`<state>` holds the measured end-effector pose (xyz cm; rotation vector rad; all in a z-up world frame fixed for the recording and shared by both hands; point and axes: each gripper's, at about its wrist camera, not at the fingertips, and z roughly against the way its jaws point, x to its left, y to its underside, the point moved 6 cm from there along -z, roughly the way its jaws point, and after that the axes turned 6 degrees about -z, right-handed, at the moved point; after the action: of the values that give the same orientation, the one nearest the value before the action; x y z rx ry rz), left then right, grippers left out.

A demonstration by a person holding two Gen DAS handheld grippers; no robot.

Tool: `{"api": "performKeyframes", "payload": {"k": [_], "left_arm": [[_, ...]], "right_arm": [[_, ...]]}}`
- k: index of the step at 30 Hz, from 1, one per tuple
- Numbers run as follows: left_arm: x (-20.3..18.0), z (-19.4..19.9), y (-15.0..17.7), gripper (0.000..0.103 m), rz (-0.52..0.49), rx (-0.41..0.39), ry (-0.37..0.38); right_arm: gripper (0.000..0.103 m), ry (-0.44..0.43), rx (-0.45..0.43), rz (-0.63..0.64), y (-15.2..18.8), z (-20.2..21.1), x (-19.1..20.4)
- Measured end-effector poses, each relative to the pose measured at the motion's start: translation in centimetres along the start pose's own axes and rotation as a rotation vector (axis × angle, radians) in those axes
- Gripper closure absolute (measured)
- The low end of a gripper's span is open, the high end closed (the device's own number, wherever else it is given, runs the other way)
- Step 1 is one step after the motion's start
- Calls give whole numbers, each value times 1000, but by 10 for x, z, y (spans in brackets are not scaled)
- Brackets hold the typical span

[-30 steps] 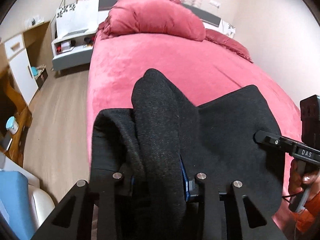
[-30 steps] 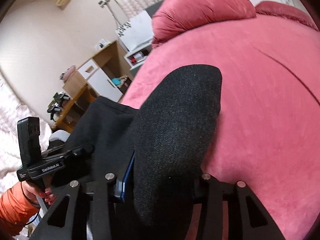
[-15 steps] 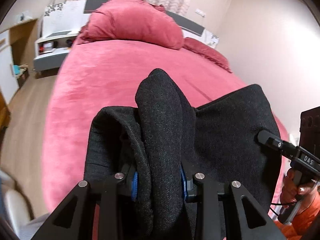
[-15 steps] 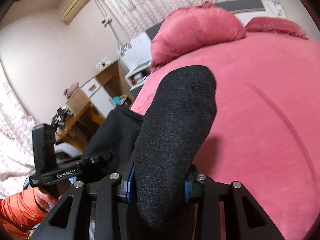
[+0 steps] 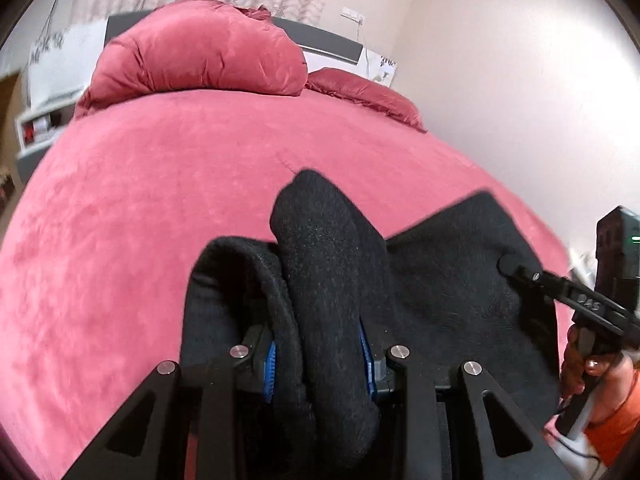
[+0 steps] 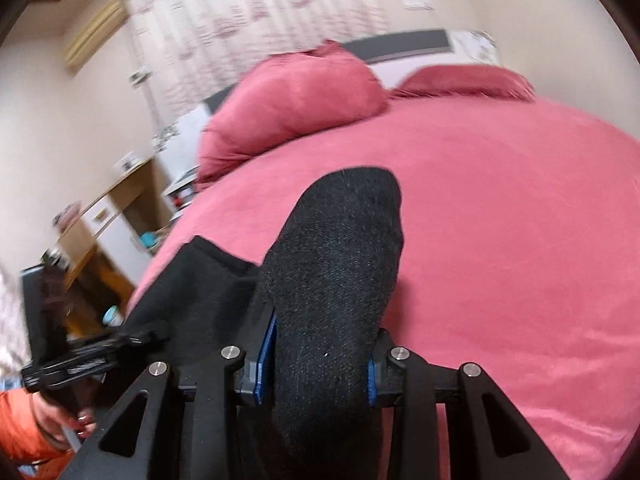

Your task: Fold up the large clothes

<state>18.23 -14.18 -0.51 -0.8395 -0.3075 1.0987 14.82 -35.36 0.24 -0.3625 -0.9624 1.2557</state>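
Note:
A thick black knitted garment (image 5: 328, 248) hangs over the pink bed (image 5: 160, 200), stretched between my two grippers. My left gripper (image 5: 320, 360) is shut on a bunched fold of it, which bulges up past the blue pads. At the right of the left wrist view, the right gripper (image 5: 520, 276) grips the far edge of the cloth. In the right wrist view, my right gripper (image 6: 320, 364) pinches another thick fold of the garment (image 6: 340, 248); its jaws are opening slightly with the cloth still pressed between them. The left gripper (image 6: 120, 340) shows at lower left, held by a hand.
Two pink pillows (image 5: 192, 60) (image 5: 360, 92) lie at the head of the bed below a dark headboard and curtains. A pale wall (image 5: 520, 100) runs along the bed's right side. A wooden desk with white drawers (image 6: 108, 216) stands left of the bed.
Both grippers have carried the garment sideways over the bed. In the left wrist view, the floor and cabinets at left have slid out of sight. The grips on the cloth look unchanged.

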Motion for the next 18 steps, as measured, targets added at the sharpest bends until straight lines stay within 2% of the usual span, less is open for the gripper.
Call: {"api": "performKeyframes", "payload": {"k": [1,2,3,5,7,10,12,15,18], "left_arm": [[4,-6,1,66,-10,11,-23],[8,-9,5,58,-19,20,-30],[12,-11,10,55,-28,30,-29],[16,-10,24,48,-78,42,-40],[23,-3,36,41,-102,30,-44],[33,10,45,31,-46,-3,-63],[35,24,50,30,13,-28,-75],[23,49,47,30,38,-112,-88],[-10,60,45,30,-62,-144,-86]], "right_arm": [[62,45,21,-29,4,-11,-15],[58,105,58,-70,12,-22,-34],[56,129,86,-119,20,-29,-49],[41,109,50,-230,30,-24,-69],[41,137,8,-245,35,-10,-72],[41,276,-48,-168,38,17,-62],[41,328,-110,-125,39,39,-50],[41,274,-149,-97,50,55,-16],[41,242,-119,-31,62,47,15]]}}
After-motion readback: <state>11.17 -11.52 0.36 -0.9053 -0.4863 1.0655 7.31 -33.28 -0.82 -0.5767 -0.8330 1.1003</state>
